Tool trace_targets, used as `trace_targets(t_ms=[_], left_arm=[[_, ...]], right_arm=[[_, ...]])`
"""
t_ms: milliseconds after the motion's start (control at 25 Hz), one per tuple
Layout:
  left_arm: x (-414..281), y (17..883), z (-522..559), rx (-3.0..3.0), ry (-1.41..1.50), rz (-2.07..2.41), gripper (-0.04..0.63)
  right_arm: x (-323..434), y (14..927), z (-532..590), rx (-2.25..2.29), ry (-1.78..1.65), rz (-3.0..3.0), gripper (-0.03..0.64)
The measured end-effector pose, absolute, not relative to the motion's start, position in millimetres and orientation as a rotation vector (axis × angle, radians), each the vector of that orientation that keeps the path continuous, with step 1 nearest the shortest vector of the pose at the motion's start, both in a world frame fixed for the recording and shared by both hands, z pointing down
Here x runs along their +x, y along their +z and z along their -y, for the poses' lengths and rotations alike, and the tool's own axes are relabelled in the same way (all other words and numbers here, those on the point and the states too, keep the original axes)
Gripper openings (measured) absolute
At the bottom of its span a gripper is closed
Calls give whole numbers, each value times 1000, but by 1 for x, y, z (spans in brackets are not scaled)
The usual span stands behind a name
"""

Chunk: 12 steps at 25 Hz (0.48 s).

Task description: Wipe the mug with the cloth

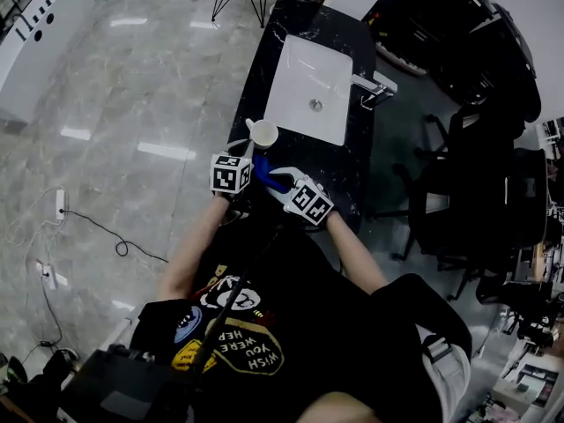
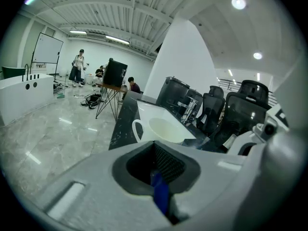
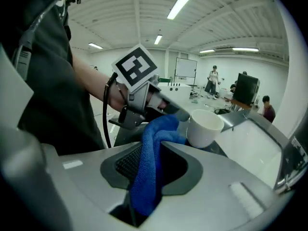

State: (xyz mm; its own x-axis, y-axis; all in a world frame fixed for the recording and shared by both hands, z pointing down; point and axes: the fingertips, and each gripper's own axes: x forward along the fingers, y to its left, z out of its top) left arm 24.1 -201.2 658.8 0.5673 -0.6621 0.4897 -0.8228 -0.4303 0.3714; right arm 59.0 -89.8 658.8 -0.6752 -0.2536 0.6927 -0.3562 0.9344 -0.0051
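A white mug (image 1: 261,133) stands upright on the black counter (image 1: 262,64), just in front of the sink. A blue cloth (image 1: 271,180) is stretched between my two grippers, a little nearer than the mug. My left gripper (image 1: 249,170) is shut on one end of it; in the left gripper view a blue strip (image 2: 160,195) shows between the jaws, with the mug (image 2: 163,129) right ahead. My right gripper (image 1: 284,188) is shut on the other end. In the right gripper view the cloth (image 3: 154,148) rises from the jaws towards the left gripper (image 3: 179,113), beside the mug (image 3: 204,127).
A white sink (image 1: 300,69) is set into the counter, with a chrome faucet (image 1: 374,88) on its right. Black office chairs (image 1: 467,148) stand to the right of the counter. A cable (image 1: 97,227) lies on the tiled floor at the left. People stand far across the room.
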Motion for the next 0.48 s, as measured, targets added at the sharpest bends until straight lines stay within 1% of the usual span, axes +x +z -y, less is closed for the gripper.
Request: trace_targets(t_ms=[80, 240, 320, 400, 480], left_arm=[[22, 656, 201, 2220, 356, 1187, 3], [19, 656, 200, 2215, 351, 1189, 3], [20, 657, 199, 2218, 354, 1187, 3], [20, 658, 199, 2218, 355, 1187, 3], [21, 658, 199, 2217, 355, 1187, 3]], right_arm=[[77, 661, 102, 545, 222, 2292, 101], [167, 647, 187, 1216, 328, 2063, 103], [191, 635, 209, 1430, 395, 2014, 103], [169, 634, 206, 1336, 370, 2095, 103], [112, 643, 167, 926, 251, 2251, 103]])
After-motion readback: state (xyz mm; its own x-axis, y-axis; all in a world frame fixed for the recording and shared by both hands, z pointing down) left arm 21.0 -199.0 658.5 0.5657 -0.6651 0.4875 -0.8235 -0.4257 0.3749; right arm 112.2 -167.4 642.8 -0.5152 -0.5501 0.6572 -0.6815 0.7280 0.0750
